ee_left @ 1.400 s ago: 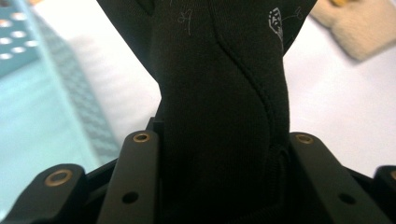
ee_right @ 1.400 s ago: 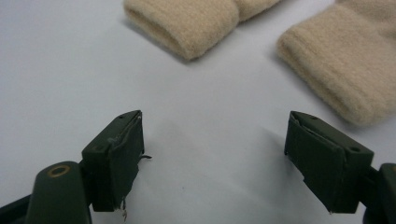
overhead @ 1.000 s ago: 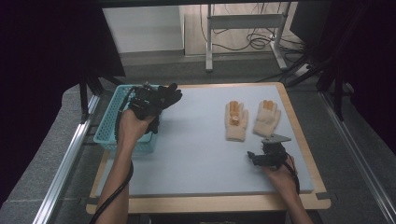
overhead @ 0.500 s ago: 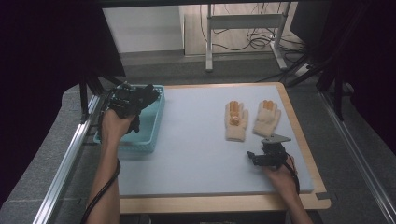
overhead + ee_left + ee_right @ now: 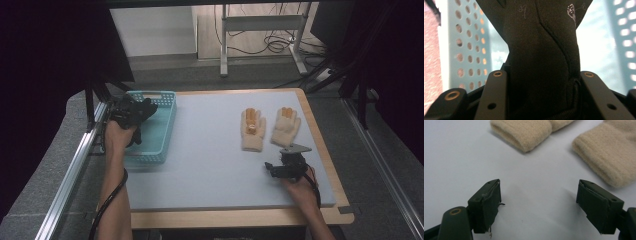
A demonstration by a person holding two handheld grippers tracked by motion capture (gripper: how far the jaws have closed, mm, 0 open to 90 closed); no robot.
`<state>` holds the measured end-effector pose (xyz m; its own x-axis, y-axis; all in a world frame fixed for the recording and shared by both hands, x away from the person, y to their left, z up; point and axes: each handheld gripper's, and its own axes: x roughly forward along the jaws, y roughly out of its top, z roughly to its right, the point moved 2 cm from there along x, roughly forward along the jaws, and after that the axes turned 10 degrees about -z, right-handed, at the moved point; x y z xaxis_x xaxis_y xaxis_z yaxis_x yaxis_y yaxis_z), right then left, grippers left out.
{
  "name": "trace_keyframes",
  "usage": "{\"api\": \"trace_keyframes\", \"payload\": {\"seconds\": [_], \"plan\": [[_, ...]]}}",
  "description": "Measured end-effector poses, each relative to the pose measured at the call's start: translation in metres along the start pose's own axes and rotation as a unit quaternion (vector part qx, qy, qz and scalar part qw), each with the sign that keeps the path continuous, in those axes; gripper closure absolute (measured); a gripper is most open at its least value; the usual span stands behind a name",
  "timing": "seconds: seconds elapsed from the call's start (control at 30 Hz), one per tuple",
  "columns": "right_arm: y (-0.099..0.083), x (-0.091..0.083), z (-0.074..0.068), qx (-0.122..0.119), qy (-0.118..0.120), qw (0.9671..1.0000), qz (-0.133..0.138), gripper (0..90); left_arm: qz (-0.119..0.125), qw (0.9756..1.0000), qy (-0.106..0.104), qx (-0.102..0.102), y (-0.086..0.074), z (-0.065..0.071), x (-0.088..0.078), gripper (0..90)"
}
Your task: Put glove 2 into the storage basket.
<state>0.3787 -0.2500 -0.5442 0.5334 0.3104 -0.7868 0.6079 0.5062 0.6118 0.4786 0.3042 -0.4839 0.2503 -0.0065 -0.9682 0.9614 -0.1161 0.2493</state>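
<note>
Left jaws clamp a black glove point(image 5: 541, 57) held over the blue basket point(image 5: 159, 131) at the mat's left edge, in the left gripper point(image 5: 131, 114), while the right gripper point(image 5: 537, 203) rests with jaws spread wide, empty, just short of two beige gloves point(image 5: 270, 127)

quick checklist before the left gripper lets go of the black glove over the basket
1. Black glove clamped in left gripper: ok.
2. Glove over the blue basket, not the mat: ok, the perforated wall shows behind it in the left gripper view.
3. Glove low enough to drop cleanly inside: cannot tell.
4. Right gripper open and holding nothing: ok.
5. Two beige gloves lying flat on the mat, apart from the basket: ok.
</note>
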Motion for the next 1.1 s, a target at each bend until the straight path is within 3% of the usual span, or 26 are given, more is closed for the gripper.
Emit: {"api": "trace_keyframes", "payload": {"seconds": [0.17, 0.43, 0.5, 0.63, 0.7, 0.77, 0.97, 1.1], "plan": [[0.0, 0.0, 0.0, -0.001, 0.0, 1.0, 0.0, 19.6, -0.011, 0.9998, 0.011, -0.012, 0.003, -0.008, 0.008, 59.8], [0.0, 0.0, 0.0, 0.0, 0.0, 1.0, 0.0, 19.6, -0.025, 0.9993, -0.009, -0.025, 0.008, -0.009, 0.028, 58.0], [0.0, 0.0, 0.0, 0.0, -0.001, 1.0, 0.0, 19.6, -0.029, 0.999, 0.001, -0.033, 0.009, -0.01, 0.033, 57.5], [0.0, 0.0, 0.0, 0.0, 0.0, 1.0, 0.0, 19.6, -0.043, 0.9985, 0.022, -0.027, 0.009, -0.013, 0.041, 53.8], [0.0, 0.0, 0.0, 0.0, 0.0, 1.0, 0.0, 19.6, -0.052, 0.9974, 0.046, -0.016, 0.007, -0.014, 0.044, 49.7], [0.0, 0.0, 0.0, 0.0, -0.001, 1.0, 0.0, 19.6, -0.059, 0.9968, 0.053, -0.005, 0.004, -0.015, 0.047, 47.1], [0.0, 0.0, 0.0, 0.0, -0.001, 1.0, 0.0, 19.6, -0.07, 0.997, 0.029, 0.011, 0.005, -0.01, 0.048, 31.4], [0.0, 0.0, 0.0, -0.001, -0.001, 1.0, 0.001, 19.6, -0.06, 0.998, 0.01, 0.014, 0.006, -0.009, 0.042, 19.7]]}}
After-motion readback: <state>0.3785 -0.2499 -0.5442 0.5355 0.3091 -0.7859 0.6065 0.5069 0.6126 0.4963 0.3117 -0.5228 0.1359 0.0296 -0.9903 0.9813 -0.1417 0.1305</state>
